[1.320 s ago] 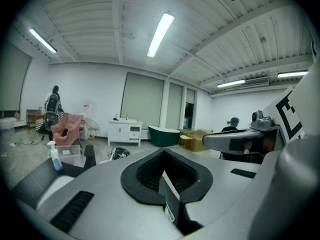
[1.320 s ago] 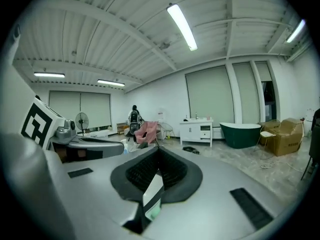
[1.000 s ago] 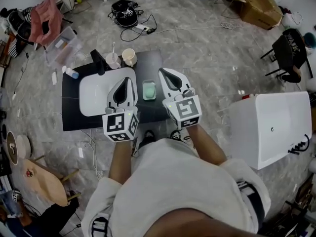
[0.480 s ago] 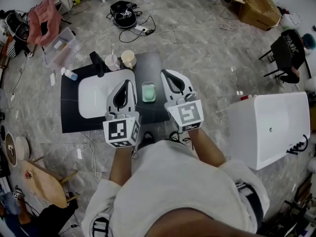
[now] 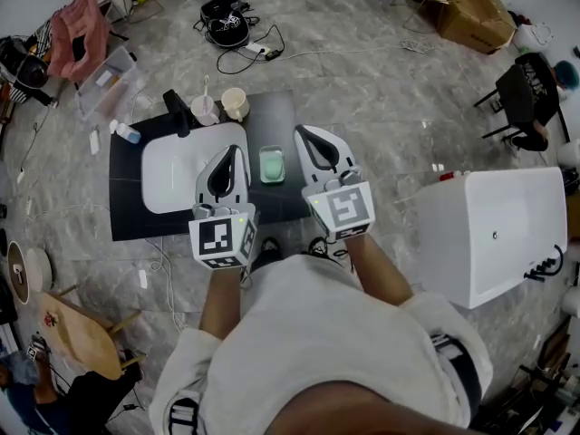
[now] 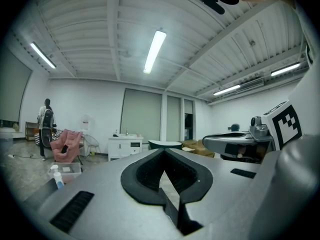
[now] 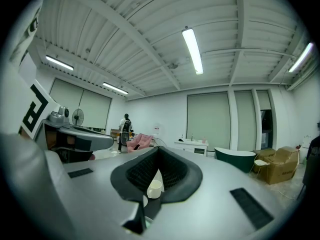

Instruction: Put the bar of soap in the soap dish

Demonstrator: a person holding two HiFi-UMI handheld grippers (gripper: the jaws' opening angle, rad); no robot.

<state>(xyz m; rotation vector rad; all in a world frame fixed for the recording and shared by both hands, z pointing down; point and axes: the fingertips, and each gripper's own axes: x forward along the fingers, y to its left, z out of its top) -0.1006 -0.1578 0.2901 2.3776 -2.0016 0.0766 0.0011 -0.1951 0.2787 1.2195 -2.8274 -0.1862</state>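
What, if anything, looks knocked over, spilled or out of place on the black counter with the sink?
Nothing stands out. The green soap dish sits flat on the counter beside the white basin, the cup behind it stands upright, and no spill shows.

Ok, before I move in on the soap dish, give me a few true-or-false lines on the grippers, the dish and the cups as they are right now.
1. The left gripper and the right gripper are both shut and empty. True.
2. The soap dish sits inside the white basin. False: it sits on the black counter, just right of the basin.
3. Two cups stand by the tap at the counter's far edge. True.
4. The right gripper has hold of a cup. False: its jaws are together on nothing, and the cups stand on the counter beyond them.
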